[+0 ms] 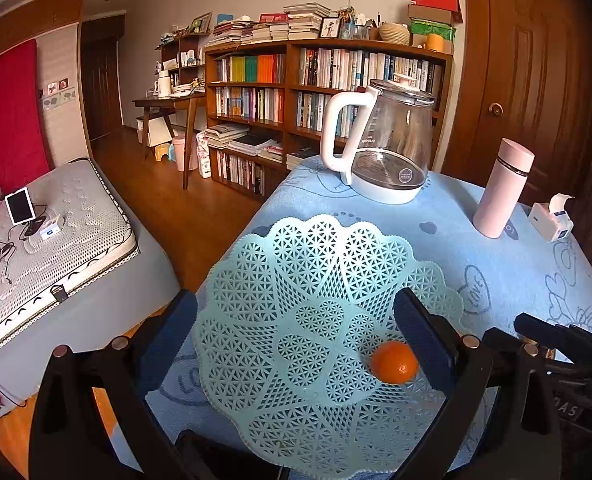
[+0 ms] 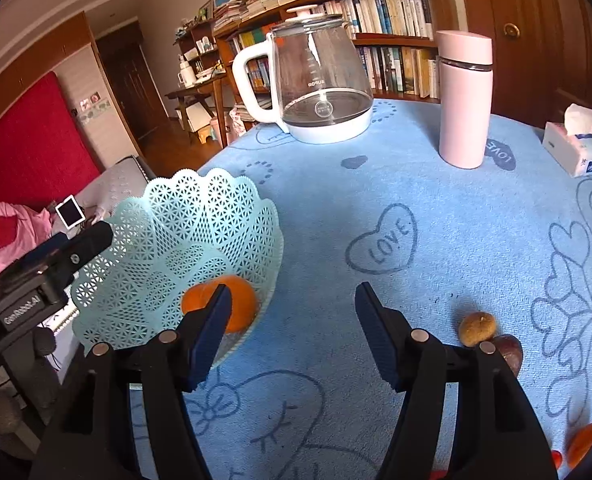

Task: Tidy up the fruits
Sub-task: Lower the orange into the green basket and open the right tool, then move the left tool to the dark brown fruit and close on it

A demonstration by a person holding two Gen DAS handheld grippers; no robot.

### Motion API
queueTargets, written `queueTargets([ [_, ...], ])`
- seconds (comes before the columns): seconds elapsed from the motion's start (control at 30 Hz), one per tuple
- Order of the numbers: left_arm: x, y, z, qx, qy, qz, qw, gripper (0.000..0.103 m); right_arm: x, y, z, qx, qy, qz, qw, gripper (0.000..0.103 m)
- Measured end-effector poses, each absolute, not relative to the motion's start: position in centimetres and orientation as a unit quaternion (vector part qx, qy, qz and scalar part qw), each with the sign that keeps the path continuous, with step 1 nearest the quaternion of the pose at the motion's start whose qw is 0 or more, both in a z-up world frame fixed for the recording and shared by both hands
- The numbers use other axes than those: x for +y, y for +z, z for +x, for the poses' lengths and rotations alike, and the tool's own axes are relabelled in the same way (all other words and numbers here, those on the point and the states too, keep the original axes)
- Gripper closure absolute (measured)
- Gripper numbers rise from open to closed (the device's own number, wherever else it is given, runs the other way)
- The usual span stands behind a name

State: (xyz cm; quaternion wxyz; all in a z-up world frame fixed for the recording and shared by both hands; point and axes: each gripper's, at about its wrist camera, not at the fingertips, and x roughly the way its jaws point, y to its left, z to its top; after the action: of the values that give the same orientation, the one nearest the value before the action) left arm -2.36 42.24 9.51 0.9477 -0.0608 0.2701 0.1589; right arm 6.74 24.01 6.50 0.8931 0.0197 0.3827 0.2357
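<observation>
Okay, one orange [image 1: 394, 367] sits in the pale green lattice basket [image 1: 304, 280] at the left of the counter [image 2: 436, 208], near its right rim. My left tongs [image 1: 296, 344] hang spread wide over the basket, holding nothing, the orange just inside the right finger. My right tongs [image 2: 291, 336] are parted and empty too, above bare blue cloth just right of the basket. Still out on the counter: a small brown fruit [image 2: 477, 329] touching a darker reddish one [image 2: 510, 354] near my right finger, and something orange [image 2: 584, 442] at the near right edge, mostly cut off. I judge the brown one light, firm, and prone to rolling, so I'd pinch it across its widest part, gently. The basket looks thin and easy to nudge.
</observation>
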Motion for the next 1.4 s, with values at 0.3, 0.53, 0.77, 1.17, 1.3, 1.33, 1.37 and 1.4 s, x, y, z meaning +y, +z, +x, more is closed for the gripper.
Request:
queueTargets([
  [0.3,42.0,9.4,-2.3,0.272,0.157,-0.056,0.948,0.003,27.2,5.9,5.1,0.376,0.276,-0.05,0.883,0.035],
  [0.53,42.0,9.3,-2.3,0.272,0.157,-0.055,0.948,0.003,26.5,6.6,4.5,0.364,0.276,-0.044,0.888,0.035],
  [0.77,41.3,9.3,-2.3,0.271,0.153,-0.044,0.949,0.003,24.6,6.9,4.1,0.36,0.265,-0.02,0.894,0.034],
  [1.17,38.6,9.4,-2.5,0.266,0.143,-0.003,0.953,0.003,20.4,7.1,2.8,0.357,0.239,0.021,0.903,0.029],
  [1.3,36.8,9.0,-2.3,0.271,0.139,0.023,0.952,0.003,18.5,6.8,2.4,0.358,0.227,0.03,0.905,0.029],
  [1.33,36.3,8.9,-2.3,0.272,0.138,0.03,0.952,0.003,17.9,6.6,2.4,0.359,0.221,0.033,0.906,0.029],
  [1.37,35.8,8.8,-2.2,0.273,0.137,0.038,0.951,0.003,17.2,6.5,2.3,0.36,0.216,0.037,0.907,0.029],
  [1.4,35.3,8.7,-2.2,0.274,0.135,0.045,0.951,0.003,16.7,6.5,2.4,0.359,0.212,0.04,0.908,0.029],
])
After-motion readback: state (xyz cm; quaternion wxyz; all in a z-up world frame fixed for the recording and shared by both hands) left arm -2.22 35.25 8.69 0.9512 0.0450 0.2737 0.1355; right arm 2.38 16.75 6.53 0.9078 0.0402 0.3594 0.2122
